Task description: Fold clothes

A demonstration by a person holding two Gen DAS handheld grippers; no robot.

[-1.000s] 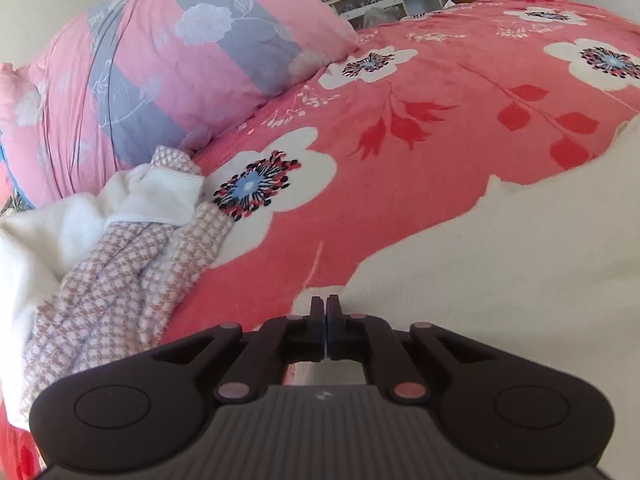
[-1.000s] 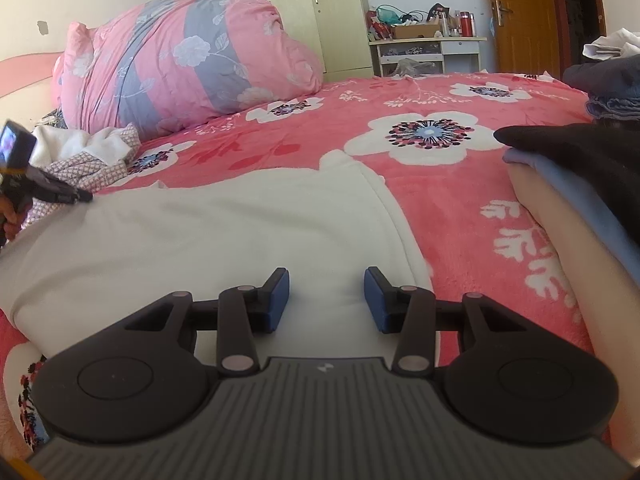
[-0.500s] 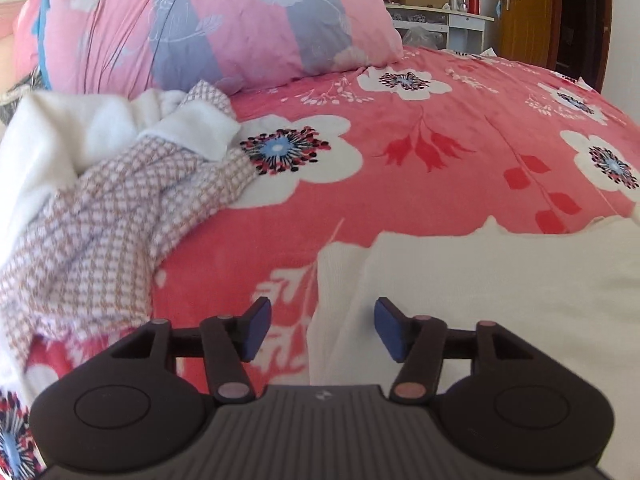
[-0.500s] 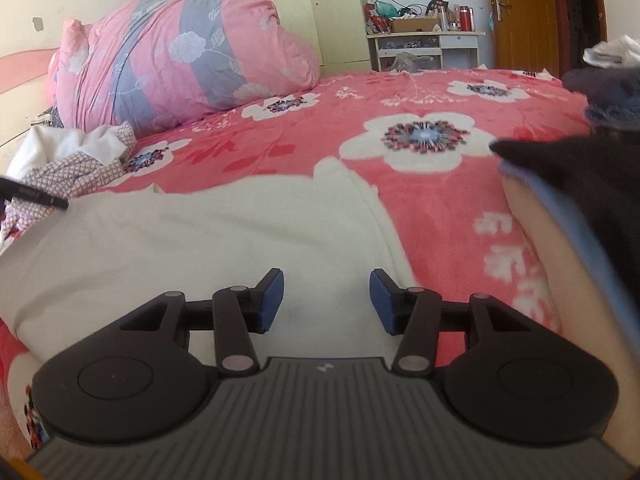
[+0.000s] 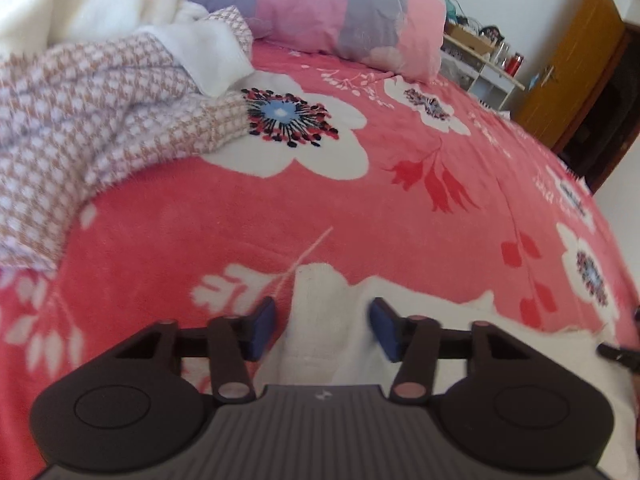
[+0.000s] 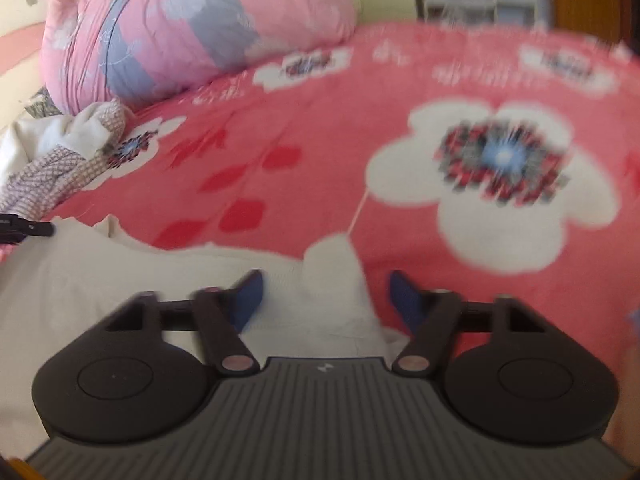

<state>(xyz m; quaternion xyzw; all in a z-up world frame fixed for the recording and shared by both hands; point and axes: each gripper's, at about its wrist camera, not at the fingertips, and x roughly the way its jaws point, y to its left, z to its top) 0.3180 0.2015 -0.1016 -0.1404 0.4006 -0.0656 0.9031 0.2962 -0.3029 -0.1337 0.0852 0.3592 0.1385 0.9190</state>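
Left gripper [image 5: 322, 330]: blue-padded jaws apart and just now closing in; a raised corner of the cream-white knit garment [image 5: 320, 320] stands between the pads, not pressed by either.

Right gripper [image 6: 326, 298]: blue-padded jaws apart, likewise closing in; another upstanding corner of the same cream-white garment [image 6: 332, 280] lies between them, clear of both pads. View blurred.

Garment: spread flat on the near part of the bed, its far edge running across both views.

Pink fleece bedspread [image 5: 400, 208] with white flowers: under everything.

Heap of brown-and-white checked cloth and white fleece [image 5: 100, 100]: far left, apart from the garment.

Pink and grey-blue floral pillow [image 5: 340, 4]: behind the heap.

Brown wooden door [image 5: 572, 64] and white shelf unit [image 5: 488, 76]: beyond the bed.
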